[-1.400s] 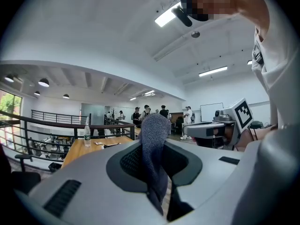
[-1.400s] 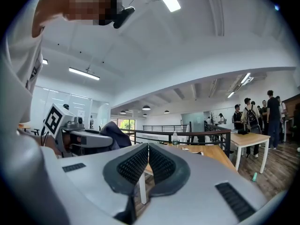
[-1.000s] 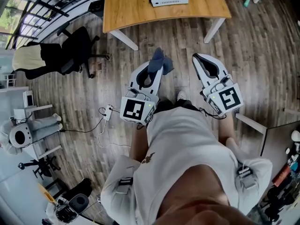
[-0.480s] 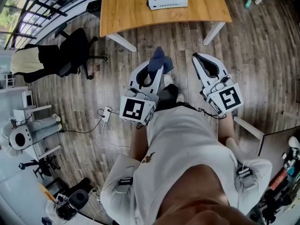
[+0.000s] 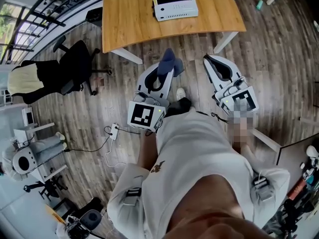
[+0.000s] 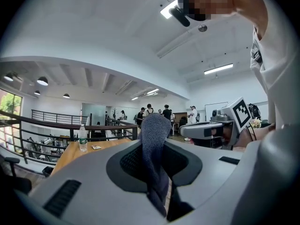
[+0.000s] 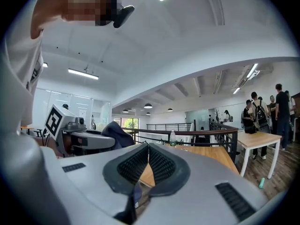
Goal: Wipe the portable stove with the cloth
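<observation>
Head cam down; others toward table [image 5: 129, 14]

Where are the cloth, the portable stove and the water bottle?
cloth [image 6: 154, 139], left gripper view, on its bunched upper part.
portable stove [image 5: 174, 13], head view, on its white front side.
water bottle [image 6: 83, 142], left gripper view, on its body.

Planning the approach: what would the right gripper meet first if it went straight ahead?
Probably the table, seen just past the tips of the right gripper; height is unclear, so it may pass above it.
</observation>
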{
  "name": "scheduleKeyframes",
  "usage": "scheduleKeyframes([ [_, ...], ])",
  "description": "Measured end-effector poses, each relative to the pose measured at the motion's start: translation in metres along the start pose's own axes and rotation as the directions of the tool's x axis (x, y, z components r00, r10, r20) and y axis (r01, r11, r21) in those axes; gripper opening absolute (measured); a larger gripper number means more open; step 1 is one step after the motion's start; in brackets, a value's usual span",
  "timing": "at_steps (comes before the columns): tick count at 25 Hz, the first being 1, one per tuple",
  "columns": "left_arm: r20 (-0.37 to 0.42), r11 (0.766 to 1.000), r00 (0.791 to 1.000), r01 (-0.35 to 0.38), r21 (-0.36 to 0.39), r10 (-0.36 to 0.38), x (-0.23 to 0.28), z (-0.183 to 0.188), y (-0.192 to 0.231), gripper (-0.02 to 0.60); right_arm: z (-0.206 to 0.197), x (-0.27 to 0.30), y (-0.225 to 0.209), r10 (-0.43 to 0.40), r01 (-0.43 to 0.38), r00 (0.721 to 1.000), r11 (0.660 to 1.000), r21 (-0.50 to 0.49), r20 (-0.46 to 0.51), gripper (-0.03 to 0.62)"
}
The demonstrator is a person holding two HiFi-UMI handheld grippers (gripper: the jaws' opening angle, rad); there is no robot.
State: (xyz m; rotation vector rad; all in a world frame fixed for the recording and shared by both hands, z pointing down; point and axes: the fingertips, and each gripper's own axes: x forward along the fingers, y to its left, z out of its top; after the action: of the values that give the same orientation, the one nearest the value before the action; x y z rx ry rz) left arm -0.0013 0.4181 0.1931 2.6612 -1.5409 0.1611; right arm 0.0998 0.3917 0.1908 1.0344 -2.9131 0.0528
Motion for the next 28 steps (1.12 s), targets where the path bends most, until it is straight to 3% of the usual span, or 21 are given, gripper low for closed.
scheduleKeyframes([
  [16,0.018,0.996,0.996,0.090,-0.009,-0.090,0.067,0.012,0.084,0.086,0.011,0.086,-0.043,-0.083,0.083,0.996,0.996,-0.021,-0.027,0.021],
  [28,-0.006,0.992,0.993,0.121,-0.047,-0.121,0.120,0.002,0.110,0.086,-0.002,0.115,-0.089,-0.123,0.123,0.990,0.992,-0.001,-0.069,0.021],
])
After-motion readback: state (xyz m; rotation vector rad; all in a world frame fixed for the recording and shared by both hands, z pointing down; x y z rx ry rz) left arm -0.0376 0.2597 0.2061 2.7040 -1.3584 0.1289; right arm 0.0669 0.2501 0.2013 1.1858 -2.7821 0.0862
